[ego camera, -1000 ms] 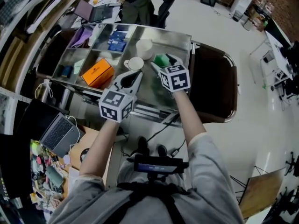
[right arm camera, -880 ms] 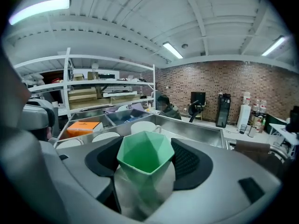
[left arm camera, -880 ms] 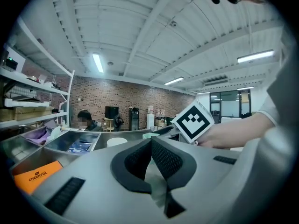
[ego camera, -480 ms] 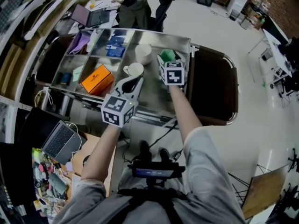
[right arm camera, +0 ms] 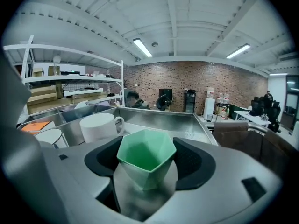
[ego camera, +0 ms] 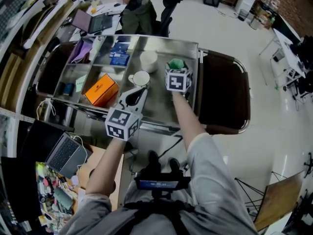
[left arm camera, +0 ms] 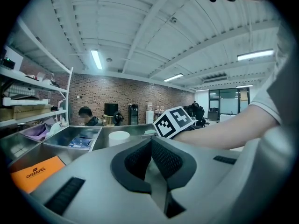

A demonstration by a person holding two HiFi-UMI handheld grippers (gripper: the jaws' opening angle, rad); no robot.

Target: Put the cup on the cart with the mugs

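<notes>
A green faceted cup [right arm camera: 145, 157] stands upright between the jaws of my right gripper [right arm camera: 147, 166], which is shut on it. In the head view the cup [ego camera: 175, 62] and right gripper [ego camera: 176, 69] are over the right side of the steel cart [ego camera: 161, 101], close to its far end. Two white mugs stand to its left: one [ego camera: 148, 58] farther off, one [ego camera: 141, 78] nearer. The farther mug [right arm camera: 99, 126] shows just left of the cup. My left gripper [ego camera: 133, 96] hovers over the cart's near part, shut with nothing in it [left arm camera: 152, 160].
An orange box [ego camera: 101, 85], blue packets [ego camera: 120, 52] and purple material [ego camera: 85, 44] fill the cart's left compartments. A brown chair [ego camera: 222, 89] stands against the cart's right side. A laptop [ego camera: 62, 141] lies at the lower left. A person [ego camera: 134, 9] sits beyond the cart.
My right gripper has carried the green cup farther out over the cart and lower, toward the far right part beside the mugs. The left gripper has stayed nearly still.
</notes>
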